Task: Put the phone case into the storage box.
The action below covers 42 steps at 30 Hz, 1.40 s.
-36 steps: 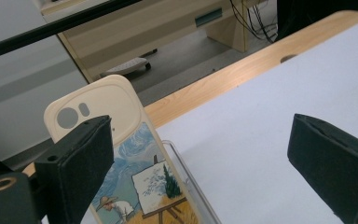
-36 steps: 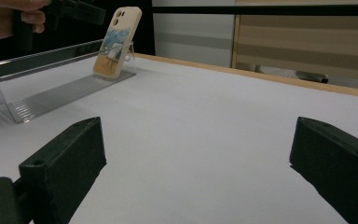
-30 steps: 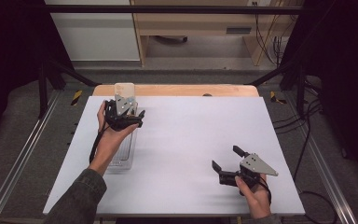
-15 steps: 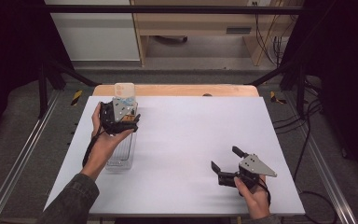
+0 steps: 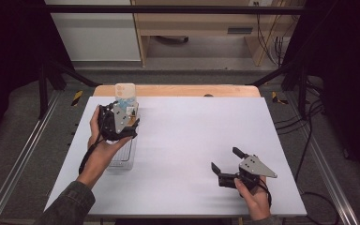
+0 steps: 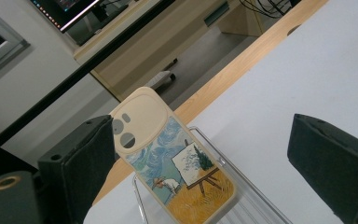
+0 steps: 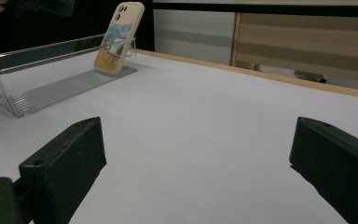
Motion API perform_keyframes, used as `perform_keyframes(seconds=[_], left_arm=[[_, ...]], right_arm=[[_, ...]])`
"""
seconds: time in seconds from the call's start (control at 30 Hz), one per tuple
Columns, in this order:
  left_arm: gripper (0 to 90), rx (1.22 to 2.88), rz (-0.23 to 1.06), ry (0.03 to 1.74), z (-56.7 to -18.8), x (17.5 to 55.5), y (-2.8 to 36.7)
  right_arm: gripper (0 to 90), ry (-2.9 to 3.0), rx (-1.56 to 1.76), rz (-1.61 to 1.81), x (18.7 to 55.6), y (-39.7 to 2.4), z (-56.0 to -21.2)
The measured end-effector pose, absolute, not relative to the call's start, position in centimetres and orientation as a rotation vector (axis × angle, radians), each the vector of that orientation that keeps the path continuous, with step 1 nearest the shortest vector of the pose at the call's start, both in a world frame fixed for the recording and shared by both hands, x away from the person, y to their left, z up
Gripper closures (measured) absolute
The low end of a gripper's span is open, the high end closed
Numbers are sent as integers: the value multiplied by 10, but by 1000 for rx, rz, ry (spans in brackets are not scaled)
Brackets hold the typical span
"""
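A cream phone case [image 5: 125, 91] printed with a painting of an artist at an easel leans upright at the far end of a clear ribbed rack [image 5: 122, 158] on the table's left side. My left gripper [image 5: 132, 121] hovers over the rack just short of the case, jaws open. In the left gripper view the case [image 6: 168, 154] stands ahead between the spread jaws of the left gripper [image 6: 200, 123], untouched. My right gripper [image 5: 224, 158] rests open near the front right of the table, holding nothing. The right gripper view shows the case [image 7: 119, 37] and the rack [image 7: 51, 88] far off to the left.
The white tabletop [image 5: 197, 131] has a wooden strip [image 5: 178, 90] along its far edge. Metal rails [image 5: 23, 154] run down both sides, and cables [image 5: 309, 140] lie on the floor to the right. Cabinets [image 5: 192, 23] stand beyond the table.
My left gripper has drawn back slightly toward the near side, away from the case. The case stays leaning in the rack. The right gripper has not moved.
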<state>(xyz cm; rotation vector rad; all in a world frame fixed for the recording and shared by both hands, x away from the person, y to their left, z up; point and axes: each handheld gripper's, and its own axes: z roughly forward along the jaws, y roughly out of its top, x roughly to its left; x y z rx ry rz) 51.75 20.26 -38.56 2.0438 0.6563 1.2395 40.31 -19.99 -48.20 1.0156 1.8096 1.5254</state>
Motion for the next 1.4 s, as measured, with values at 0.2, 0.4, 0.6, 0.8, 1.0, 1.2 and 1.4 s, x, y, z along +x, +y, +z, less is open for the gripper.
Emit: perform_keyframes(seconds=[0.2,0.4,0.6,0.8,1.0,1.2,1.4], left_arm=[[64,2057,1279,601,-380,504,201],[52,2072,1290,567,-377,491,201],[47,2088,1284,538,-376,478,203],[43,2070,1270,540,-372,468,204],[44,2085,1282,505,-370,458,205],[46,2074,1287,483,-367,446,205],[47,2076,1280,469,-365,435,204]], right_arm=[[33,1811,1015,1526,403,-199,-482],[33,1815,1010,1524,403,-198,-482],[32,1818,1005,1524,402,-195,-482],[32,1832,993,1508,402,-192,-483],[32,1835,990,1500,402,-192,-483],[32,1841,990,1495,402,-191,-483],[32,1846,983,1487,402,-191,-483]])
